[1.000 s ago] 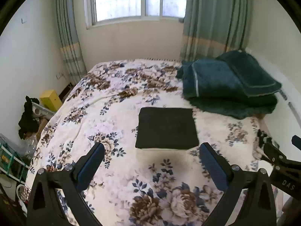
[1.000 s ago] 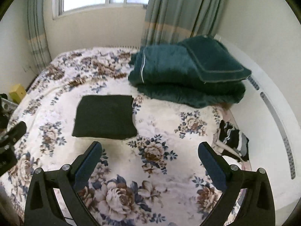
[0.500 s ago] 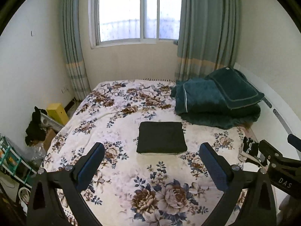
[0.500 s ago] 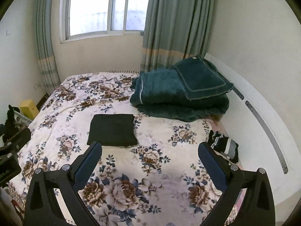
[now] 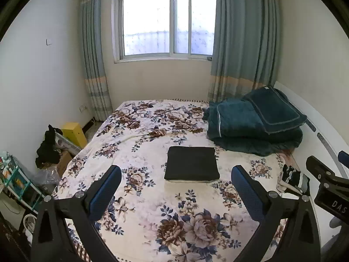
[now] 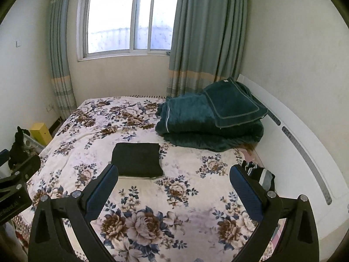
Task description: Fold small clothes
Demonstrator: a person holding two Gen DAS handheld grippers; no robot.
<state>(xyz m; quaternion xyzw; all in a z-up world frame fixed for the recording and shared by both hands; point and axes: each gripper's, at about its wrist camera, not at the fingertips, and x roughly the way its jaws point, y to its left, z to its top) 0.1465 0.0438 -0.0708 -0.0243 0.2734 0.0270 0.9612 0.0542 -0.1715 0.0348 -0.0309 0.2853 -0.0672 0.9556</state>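
Left gripper (image 5: 175, 182) and right gripper (image 6: 173, 180), both spread wide with nothing between their blue pads, held above the floral-print bedspread (image 5: 152, 200). Folded black square garment (image 5: 192, 163) lies flat mid-bed, at 12 o'clock from the left gripper; dark-green folded quilt (image 5: 250, 124) at 2 o'clock; striped black-and-white clothing pile (image 6: 259, 174) at the bed's right edge.

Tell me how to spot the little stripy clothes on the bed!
Start at the big flowery bedspread, then look toward its right edge, beside the white headboard. Below the pile of dark green plush blankets lies a small crumpled black, white and grey striped garment. Unlike the neatly folded flat black square cloth mid-bed, it is striped and unfolded.
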